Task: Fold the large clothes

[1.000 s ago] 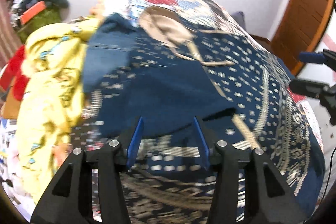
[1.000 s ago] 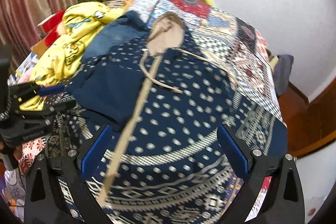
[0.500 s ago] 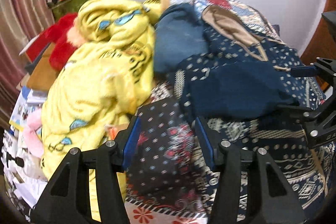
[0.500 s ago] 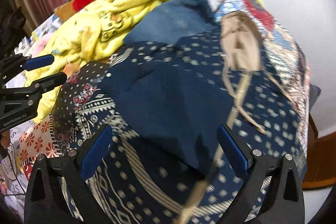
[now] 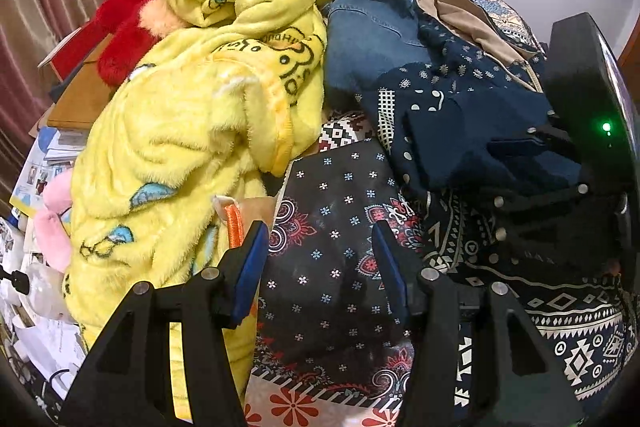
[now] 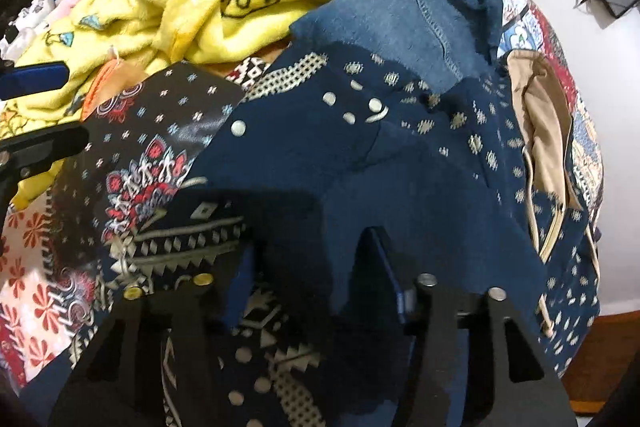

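A large navy hooded garment [image 6: 400, 155] with white dots, tan hood lining and tan drawstrings lies on the bed. It also shows in the left wrist view [image 5: 460, 115]. My right gripper [image 6: 316, 275] has its jaws narrowed around a fold of the garment's plain navy cloth. In the left wrist view the right gripper [image 5: 532, 167] sits at the right, on the garment. My left gripper [image 5: 318, 259] is open and empty above a black floral cloth [image 5: 332, 227].
A yellow fleece blanket [image 5: 192, 115] is heaped at the left. A blue denim piece [image 5: 368, 31] lies beside the hood. Red plush [image 5: 124, 23], books and papers crowd the far left. The bed has a patterned cover [image 6: 32, 267].
Both grippers swung left toward the garment's left edge. My right gripper went from wide open to closing on the navy fold. My left gripper stayed open.
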The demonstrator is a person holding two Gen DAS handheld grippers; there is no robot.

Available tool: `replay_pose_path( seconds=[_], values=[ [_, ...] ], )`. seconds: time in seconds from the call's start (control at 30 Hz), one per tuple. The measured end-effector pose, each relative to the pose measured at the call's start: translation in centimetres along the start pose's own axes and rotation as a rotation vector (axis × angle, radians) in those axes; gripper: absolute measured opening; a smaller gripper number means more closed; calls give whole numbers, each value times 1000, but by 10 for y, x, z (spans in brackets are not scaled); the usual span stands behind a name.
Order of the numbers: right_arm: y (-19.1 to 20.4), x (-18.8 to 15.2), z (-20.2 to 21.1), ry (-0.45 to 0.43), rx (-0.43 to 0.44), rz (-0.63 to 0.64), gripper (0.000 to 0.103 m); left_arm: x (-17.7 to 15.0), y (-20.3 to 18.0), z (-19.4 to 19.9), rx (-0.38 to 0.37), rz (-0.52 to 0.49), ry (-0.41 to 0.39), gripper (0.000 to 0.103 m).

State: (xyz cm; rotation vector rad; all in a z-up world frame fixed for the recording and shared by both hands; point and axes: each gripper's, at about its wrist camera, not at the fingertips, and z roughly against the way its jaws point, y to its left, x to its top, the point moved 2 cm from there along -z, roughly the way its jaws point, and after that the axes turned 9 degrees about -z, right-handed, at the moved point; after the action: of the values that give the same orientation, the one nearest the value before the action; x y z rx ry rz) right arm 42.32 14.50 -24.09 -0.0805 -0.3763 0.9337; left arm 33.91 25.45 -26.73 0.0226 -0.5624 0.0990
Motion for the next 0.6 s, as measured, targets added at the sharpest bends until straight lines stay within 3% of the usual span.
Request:
replay_pose_path(
  seconds=[0.1, 0.27, 0.6],
  values=[
    [-8, 3, 8, -21, 22, -33, 13, 2, -3, 2, 6, -9, -9, 53],
    [-22, 6, 34, -109, 26, -101, 11, 7, -9, 9, 18, -27, -26, 53],
    [-111, -10, 121, -288, 41, -332, 11, 29, -36, 34, 18, -50, -89, 53]
  ],
)
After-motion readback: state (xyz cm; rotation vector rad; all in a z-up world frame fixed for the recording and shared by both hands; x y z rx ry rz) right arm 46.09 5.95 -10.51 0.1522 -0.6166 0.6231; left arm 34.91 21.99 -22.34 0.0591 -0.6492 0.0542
